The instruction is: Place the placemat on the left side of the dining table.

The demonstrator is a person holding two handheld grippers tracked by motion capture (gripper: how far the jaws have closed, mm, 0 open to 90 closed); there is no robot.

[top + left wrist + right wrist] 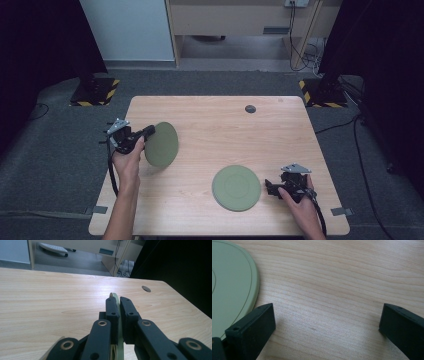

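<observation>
The left gripper (148, 131) is clamped on the rim of a green plate (162, 144), held tilted above the left side of the table (215, 125). A second plate (236, 187) lies flat near the front edge. Just beside it, the right gripper (268, 187) is spread wide, holding nothing.

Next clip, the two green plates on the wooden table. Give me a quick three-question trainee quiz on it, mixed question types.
1. True or false: the left tongs are shut on the rim of the tilted plate.
2. Which best describes the flat plate?
A. lying on the table, ungripped
B. lifted in the air
C. stacked on the other plate
3. Fill in: the right tongs are ____, with bare wood between their jaws.

Key: 1 true; 2 A; 3 open.
</observation>
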